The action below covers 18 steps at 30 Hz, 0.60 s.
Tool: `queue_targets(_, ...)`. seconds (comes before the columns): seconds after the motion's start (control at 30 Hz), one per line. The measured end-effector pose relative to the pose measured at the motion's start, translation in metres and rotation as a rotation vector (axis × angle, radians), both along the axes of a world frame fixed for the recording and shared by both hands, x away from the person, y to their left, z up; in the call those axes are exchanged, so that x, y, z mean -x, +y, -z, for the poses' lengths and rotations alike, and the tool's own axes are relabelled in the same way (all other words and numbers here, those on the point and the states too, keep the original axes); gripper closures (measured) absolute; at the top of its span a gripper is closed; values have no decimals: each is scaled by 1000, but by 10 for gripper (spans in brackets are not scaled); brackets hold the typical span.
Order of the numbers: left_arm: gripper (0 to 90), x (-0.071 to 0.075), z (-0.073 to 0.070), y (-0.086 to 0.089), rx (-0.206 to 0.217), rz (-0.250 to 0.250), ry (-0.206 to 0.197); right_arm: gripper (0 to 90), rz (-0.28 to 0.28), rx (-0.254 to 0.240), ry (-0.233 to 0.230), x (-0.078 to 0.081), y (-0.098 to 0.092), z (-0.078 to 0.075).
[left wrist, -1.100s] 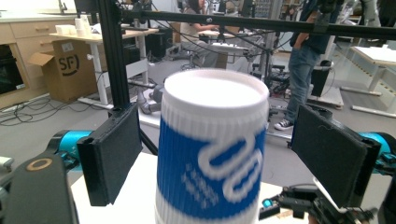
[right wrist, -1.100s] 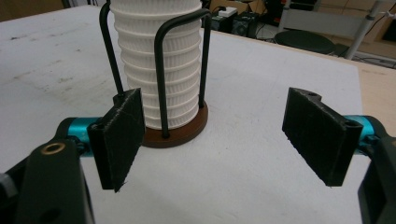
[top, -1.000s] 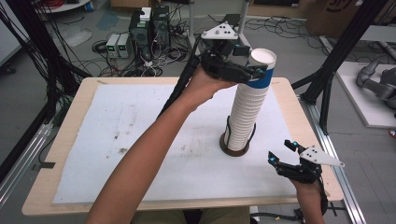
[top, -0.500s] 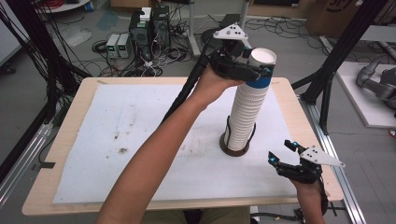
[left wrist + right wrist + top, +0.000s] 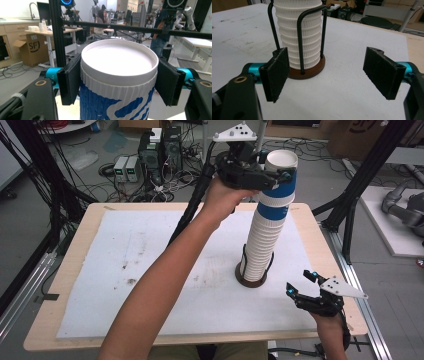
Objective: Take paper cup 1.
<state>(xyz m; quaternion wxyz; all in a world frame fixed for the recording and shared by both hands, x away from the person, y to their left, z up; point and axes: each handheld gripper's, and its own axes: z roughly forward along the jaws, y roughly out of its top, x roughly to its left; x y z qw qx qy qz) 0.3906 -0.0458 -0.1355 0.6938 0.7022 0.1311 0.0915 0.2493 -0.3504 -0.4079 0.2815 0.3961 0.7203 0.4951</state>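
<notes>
Cups in a tall leaning stack [image 5: 265, 240] rise from a wire-and-wood holder [image 5: 251, 279] on the right half of the white-covered table [image 5: 120, 270]; the left gripper [image 5: 272, 174] has just been closing, and its pads now press the blue-printed top cup [image 5: 117, 82] on both sides just under the rim; the right gripper [image 5: 303, 289] waits near the table's near right corner, jaws wide apart with nothing between them. Paper cups like these are probably light, thin and easily crushed, and nested ones may stick; holding gently just below the rolled rim, the stiffest part, looks wisest.
</notes>
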Motion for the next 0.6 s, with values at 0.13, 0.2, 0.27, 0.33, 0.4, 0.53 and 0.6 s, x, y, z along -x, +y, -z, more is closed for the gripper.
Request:
queue_targets(0.13, 297, 4, -10, 6, 46, -1, -17, 217, 0, 1, -4, 0, 0, 0)
queue_targets(0.2, 298, 6, -15, 12, 64, 0, -28, 217, -2, 1, -4, 0, 0, 0)
queue_targets(0.27, 299, 7, -18, 19, 80, -6, -33, 217, -3, 1, -6, 0, 0, 0)
queue_targets(0.33, 299, 8, -21, 27, 96, -13, -35, 218, -2, -2, -1, 1, 0, -1)
queue_targets(0.4, 299, 10, -24, 36, 109, -22, -40, 218, -4, -2, -4, 1, 1, -1)
queue_targets(0.53, 299, 17, -26, 54, 113, -35, -57, 218, -9, -3, -5, 2, 3, -2)
queue_targets(0.6, 299, 20, -23, 63, 112, -43, -58, 218, -16, -2, -8, 2, 4, -2)
